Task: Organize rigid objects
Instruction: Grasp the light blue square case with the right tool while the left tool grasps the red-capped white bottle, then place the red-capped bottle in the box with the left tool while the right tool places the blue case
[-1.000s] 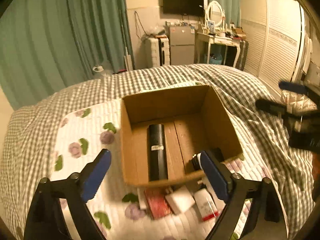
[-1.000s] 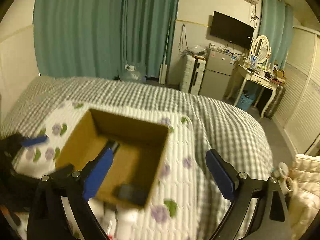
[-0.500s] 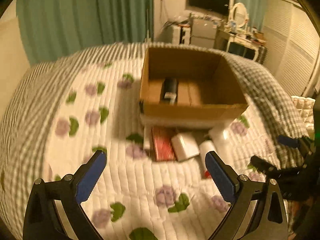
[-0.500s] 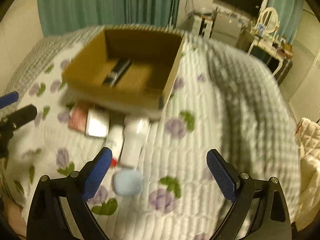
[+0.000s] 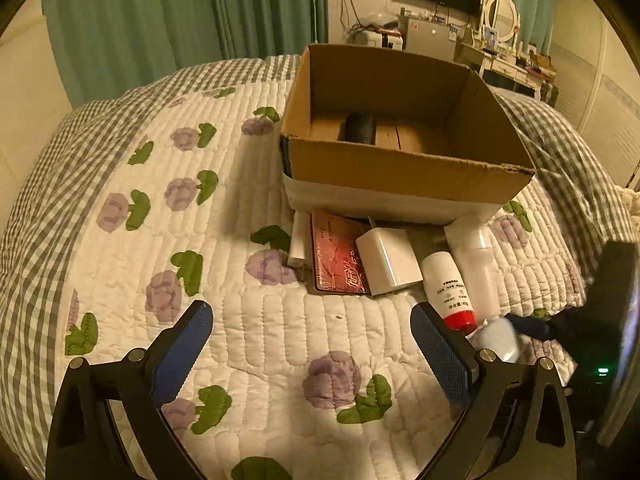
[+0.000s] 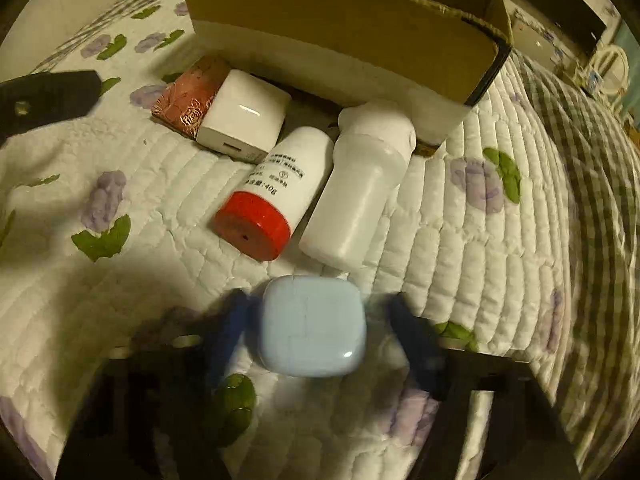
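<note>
1. The right gripper (image 6: 316, 332) was low over the bed, its jaws set either side of a pale blue case (image 6: 313, 326). The fingers were blurred; a narrow gap showed on each side of the case, so contact could not be confirmed.
2. The case lay flat on the quilt (image 6: 460, 248), the item nearest the right wrist camera. In the left wrist view it (image 5: 496, 338) showed partly hidden behind the left gripper's right finger, with a dark finger of the right gripper (image 5: 528, 326) beside it.
3. The left gripper (image 5: 312, 354) hung above bare quilt (image 5: 280, 320), jaws wide and holding nothing.
4. Just beyond the case lay two bottles side by side, both on their sides: a white bottle with a red cap (image 6: 276, 190) and a plain white bottle (image 6: 360, 184). The red cap pointed toward the case.
5. Left of the bottles, a white cube charger (image 6: 244, 116) rested partly on a red patterned box (image 6: 188, 96).
6. A thin white item (image 5: 299, 242) lay along the red box's (image 5: 338, 258) left edge; its kind could not be told.
7. Behind these items stood an open cardboard box (image 5: 400, 168), its near wall close to the plain bottle's top end.
8. Inside the cardboard box, a black cylinder (image 5: 360, 128) lay on the floor, left of centre.
9. A grey checked cover (image 5: 560, 152) lay beyond the quilt.
</note>
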`<state>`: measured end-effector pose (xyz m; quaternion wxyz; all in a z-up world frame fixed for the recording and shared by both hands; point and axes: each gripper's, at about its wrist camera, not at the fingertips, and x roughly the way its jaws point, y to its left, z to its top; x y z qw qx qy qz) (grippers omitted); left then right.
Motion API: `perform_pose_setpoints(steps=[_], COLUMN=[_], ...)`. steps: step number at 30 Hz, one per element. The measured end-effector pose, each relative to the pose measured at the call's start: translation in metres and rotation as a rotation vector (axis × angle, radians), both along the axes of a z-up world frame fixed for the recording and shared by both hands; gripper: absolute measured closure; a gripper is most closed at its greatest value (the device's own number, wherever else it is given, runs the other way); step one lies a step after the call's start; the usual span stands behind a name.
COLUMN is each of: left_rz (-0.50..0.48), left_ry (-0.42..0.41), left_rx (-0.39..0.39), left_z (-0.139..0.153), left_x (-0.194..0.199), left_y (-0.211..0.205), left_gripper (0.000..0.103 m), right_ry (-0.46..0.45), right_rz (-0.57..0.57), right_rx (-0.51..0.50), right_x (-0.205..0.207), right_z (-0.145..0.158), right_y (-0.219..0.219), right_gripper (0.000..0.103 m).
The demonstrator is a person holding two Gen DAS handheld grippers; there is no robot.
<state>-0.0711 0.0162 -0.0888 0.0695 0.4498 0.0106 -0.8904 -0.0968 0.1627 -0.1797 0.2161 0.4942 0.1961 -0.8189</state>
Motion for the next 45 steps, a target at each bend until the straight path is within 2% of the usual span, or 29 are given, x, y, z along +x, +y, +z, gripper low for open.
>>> perform_pose_setpoints(steps=[6,11,15,16,17,20,23,25,26,28,36,45], left_rz=[-0.028,-0.039,-0.057,-0.062,-0.069,-0.107,-0.114,-0.11,-0.103,-0.097,-0.132,-0.156], left_ry=[-0.039,-0.094,-0.146,-0.156,-0.162,-0.213,-0.237,-0.244,-0.248,-0.25,-0.199,-0.074], left_rx=[0.003,0.032,0.077,0.085,0.083,0.061,0.074,0.082,0.096,0.101,0.139,0.114], left_z=[-0.006,-0.019,-0.034,-0.038,-0.04,-0.054,-0.064,-0.068,-0.07,-0.071,-0.047,0.013], left_x=[-0.013,-0.029,-0.043,-0.047,-0.049,-0.055,-0.059,-0.063,-0.065,-0.066,-0.032,0.001], left_y=[0.025,0.049,0.062,0.066,0.069,0.083,0.087,0.087,0.087,0.088,0.083,0.074], left_gripper=[0.002,0.002,0.004,0.009,0.019,0.038,0.049,0.062,0.066,0.067,0.067,0.067], right_ry=[0.004,0.111,0.155,0.158,0.155,0.143,0.135,0.126,0.121,0.106,0.109,0.199], right_rz=[0.007,-0.01,-0.011,-0.011,-0.011,-0.02,-0.026,-0.027,-0.03,-0.034,-0.028,0.017], right_rx=[-0.024,-0.063,-0.082,-0.084,-0.087,-0.096,-0.098,-0.096,-0.096,-0.099,-0.087,-0.12], right_x=[-0.012,-0.031,-0.043,-0.044,-0.044,-0.047,-0.051,-0.053,-0.052,-0.051,-0.051,-0.044], right_z=[0.023,0.056,0.071,0.075,0.075,0.071,0.068,0.064,0.062,0.057,0.059,0.101], right_y=[0.025,0.044,0.055,0.053,0.055,0.054,0.058,0.06,0.061,0.061,0.059,0.042], right_gripper=[0.053,0.053,0.053,0.053,0.053,0.053,0.054,0.054,0.054,0.054,0.054,0.054])
